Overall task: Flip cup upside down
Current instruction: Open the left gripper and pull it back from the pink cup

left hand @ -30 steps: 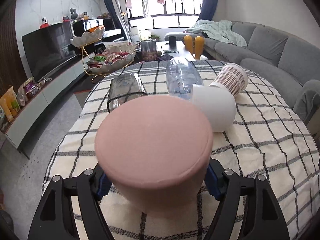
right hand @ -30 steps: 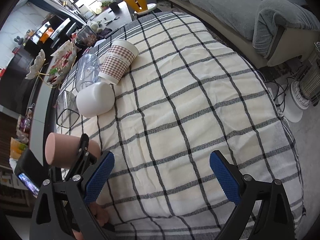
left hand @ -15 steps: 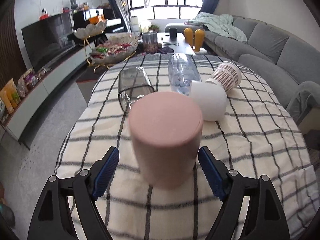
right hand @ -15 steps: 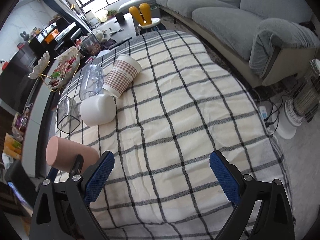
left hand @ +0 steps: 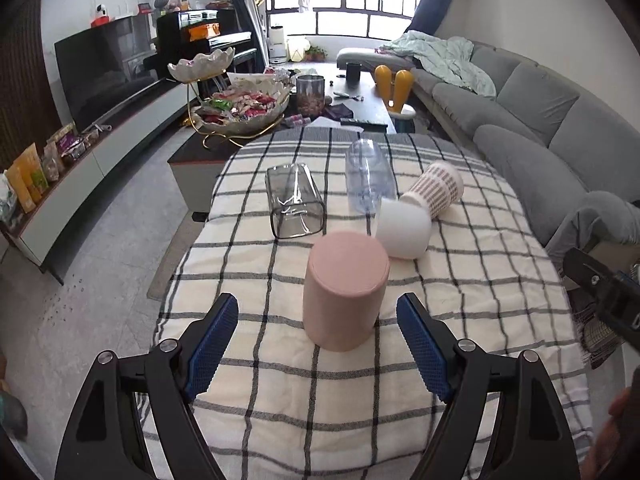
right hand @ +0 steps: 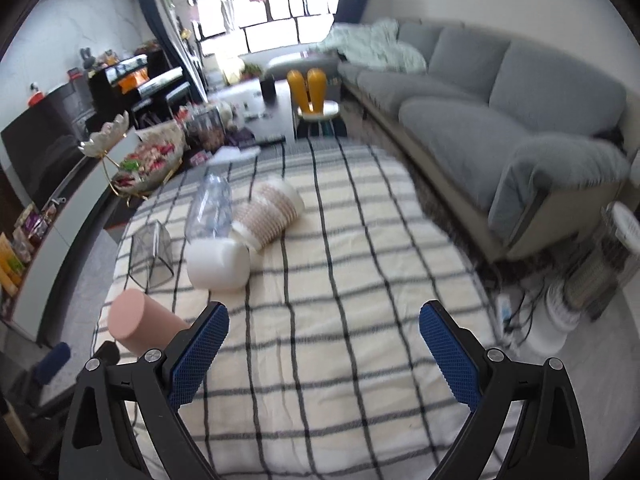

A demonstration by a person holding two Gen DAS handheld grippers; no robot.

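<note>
While upturned, pink cup [left hand: 345,289] beyond left hand-held gripper [left hand: 318,322], untouched.

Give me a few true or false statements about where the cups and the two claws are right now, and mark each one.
1. The pink cup stands with its closed base up on the checked cloth. True.
2. The left claw is shut on the pink cup. False: its pads are open and apart from the cup on both sides.
3. The white cup lies on its side. True.
4. The patterned paper cup stands upright. False: it lies on its side, beside the white cup.
5. The right claw holds the clear plastic bottle. False: it is open and empty over the cloth.
</note>
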